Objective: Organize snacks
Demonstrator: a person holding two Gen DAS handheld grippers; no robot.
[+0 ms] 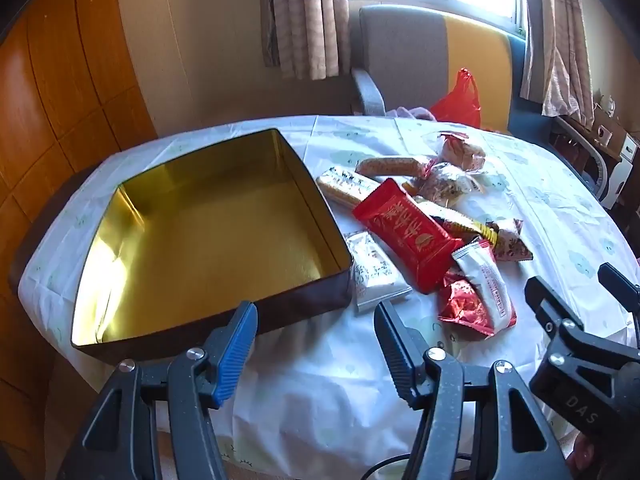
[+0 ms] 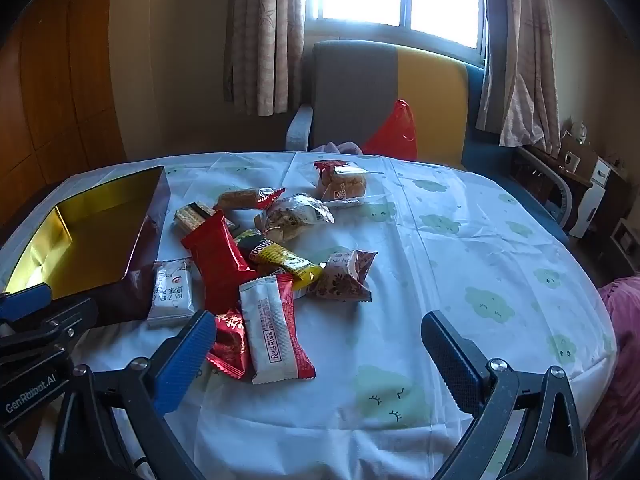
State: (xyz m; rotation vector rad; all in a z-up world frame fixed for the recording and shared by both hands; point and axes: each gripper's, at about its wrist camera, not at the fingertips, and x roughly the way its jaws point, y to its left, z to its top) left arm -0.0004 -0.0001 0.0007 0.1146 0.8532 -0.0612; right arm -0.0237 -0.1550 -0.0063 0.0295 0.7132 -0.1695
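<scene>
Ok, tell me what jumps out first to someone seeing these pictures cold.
The eye goes first to the open gold-lined tin, empty on the left of the clothed table. Next comes the heap of wrapped snacks just right of it, led by a long red packet lying across the others. Both the left gripper and the right gripper hang open over the near edge, holding nothing.
</scene>
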